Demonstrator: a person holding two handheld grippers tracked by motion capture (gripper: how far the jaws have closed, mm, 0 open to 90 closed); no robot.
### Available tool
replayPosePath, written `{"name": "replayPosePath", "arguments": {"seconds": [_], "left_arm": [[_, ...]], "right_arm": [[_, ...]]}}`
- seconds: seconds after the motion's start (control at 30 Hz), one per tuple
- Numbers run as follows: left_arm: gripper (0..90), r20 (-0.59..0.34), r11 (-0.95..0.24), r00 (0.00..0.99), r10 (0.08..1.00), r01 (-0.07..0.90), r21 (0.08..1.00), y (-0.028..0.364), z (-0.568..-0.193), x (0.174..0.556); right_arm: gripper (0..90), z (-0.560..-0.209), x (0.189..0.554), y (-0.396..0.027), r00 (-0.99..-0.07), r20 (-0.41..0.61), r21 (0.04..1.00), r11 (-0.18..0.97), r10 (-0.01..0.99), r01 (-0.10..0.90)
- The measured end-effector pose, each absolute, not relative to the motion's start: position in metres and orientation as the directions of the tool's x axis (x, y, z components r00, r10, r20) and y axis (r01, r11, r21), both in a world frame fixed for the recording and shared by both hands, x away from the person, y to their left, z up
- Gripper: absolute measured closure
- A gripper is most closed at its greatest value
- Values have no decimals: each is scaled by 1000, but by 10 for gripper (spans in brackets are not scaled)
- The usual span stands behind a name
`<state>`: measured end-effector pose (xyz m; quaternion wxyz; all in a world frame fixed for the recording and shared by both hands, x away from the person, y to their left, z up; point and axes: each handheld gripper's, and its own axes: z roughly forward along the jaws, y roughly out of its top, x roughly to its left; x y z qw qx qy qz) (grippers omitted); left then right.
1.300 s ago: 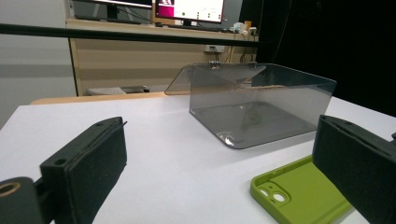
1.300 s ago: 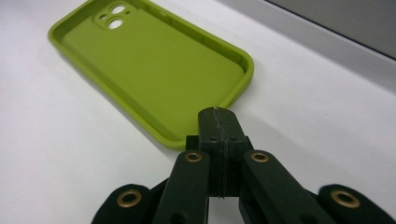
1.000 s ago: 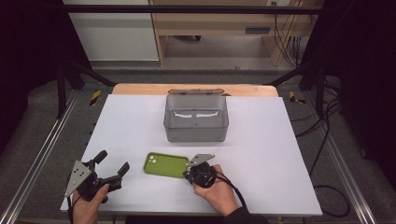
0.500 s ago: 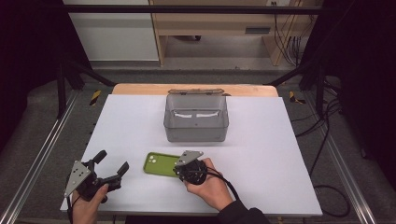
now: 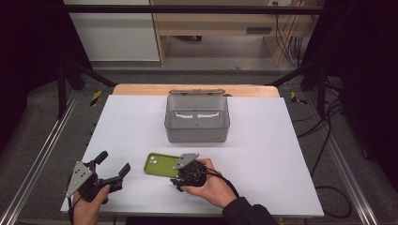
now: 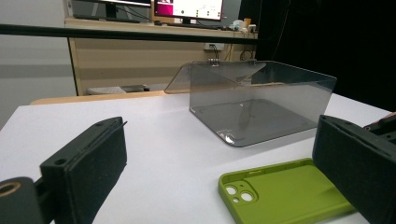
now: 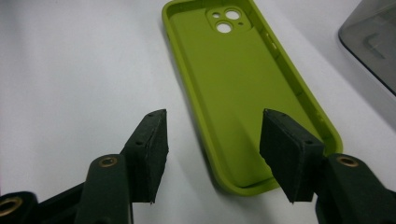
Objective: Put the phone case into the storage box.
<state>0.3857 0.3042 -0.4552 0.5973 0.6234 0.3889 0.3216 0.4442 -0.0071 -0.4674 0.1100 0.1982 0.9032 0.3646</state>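
Green case (image 7: 243,88) lies flat before the box (image 5: 197,119), ungrasped. Right gripper (image 7: 212,151) straddles its near end, jaws apart and empty. Left gripper (image 5: 111,169), wide open and empty, waits left of the case; likely boxing remains.

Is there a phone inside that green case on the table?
No phone: the green case lies open side up, its hollow bare, with the camera holes showing the white table. Whatever might lie beneath it is covered. The right tool hovers open over its near end.
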Motion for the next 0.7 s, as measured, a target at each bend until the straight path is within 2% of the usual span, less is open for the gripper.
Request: {"name": "replayPosePath", "arguments": {"seconds": [0.07,0.13,0.2,0.23,0.27,0.4,0.7], "left_arm": [[30,-63,16,490,869,100,995,304,-455,386],[29,-63,16,490,870,100,995,304,-455,386],[30,-63,15,490,870,101,995,304,-455,386],[30,-62,14,490,870,101,995,304,-455,386],[29,-58,9,490,870,102,995,304,-455,386],[29,-58,9,489,870,102,995,304,-456,386],[30,-68,15,472,879,115,993,305,-457,387]], "right_arm": [[426,-469,444,-6,-900,-66,693,669,430,268],[506,-471,443,-6,-908,-82,679,690,410,250],[643,-472,441,-5,-920,-103,663,715,379,220],[643,-472,441,-5,-920,-103,663,715,379,220],[699,-472,440,-5,-922,-107,664,717,371,212],[815,-472,440,-5,-932,-127,665,726,339,173],[863,-473,440,-6,-937,-174,663,740,303,116]]}}
